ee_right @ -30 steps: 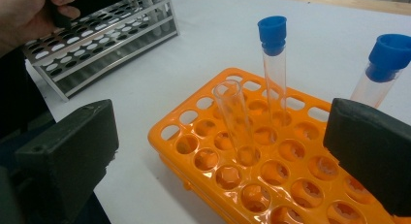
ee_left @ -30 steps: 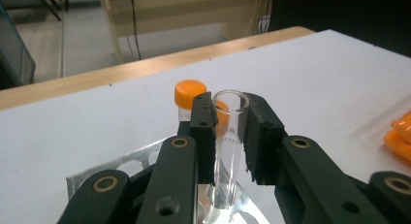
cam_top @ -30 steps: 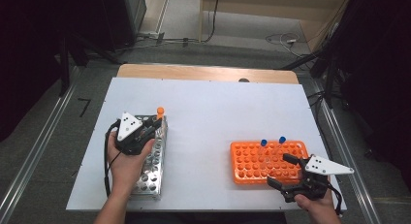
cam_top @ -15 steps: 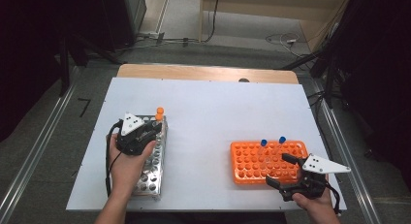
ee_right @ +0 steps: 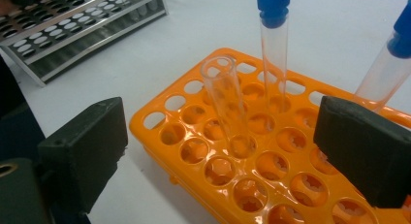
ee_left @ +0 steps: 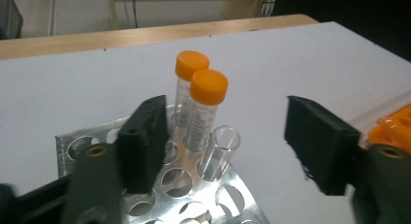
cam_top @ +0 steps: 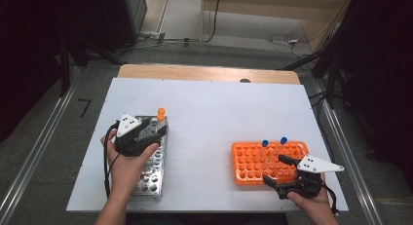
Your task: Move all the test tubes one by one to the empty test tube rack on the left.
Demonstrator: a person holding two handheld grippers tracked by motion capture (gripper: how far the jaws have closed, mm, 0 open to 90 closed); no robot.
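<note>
Right gripper (ee_right: 220, 151): jaws wide apart, holding nothing, just closing slightly; an uncapped clear tube (ee_right: 225, 103) stands between them in the orange rack (ee_right: 194, 151), untouched. Behind it, two blue-capped tubes (ee_right: 274, 49).

Left gripper (ee_left: 228, 156): jaws just opened, nothing gripped; an open clear tube (ee_left: 219, 153) leans in the metal rack (ee_left: 72, 146) between them. Beyond, two orange-capped tubes (ee_left: 206, 110) with printed scale marks too small to read.

White table (cam_top: 219, 108) underneath.

White table (cam_top: 209, 113) — metal rack (cam_top: 155, 166) at left with two orange-capped tubes (cam_top: 160, 114) at its far end, left gripper (cam_top: 155, 132) over it; orange rack (cam_top: 253, 159) at right bearing two blue-capped tubes (cam_top: 273, 142) — right gripper (cam_top: 281, 170) at its near edge.
</note>
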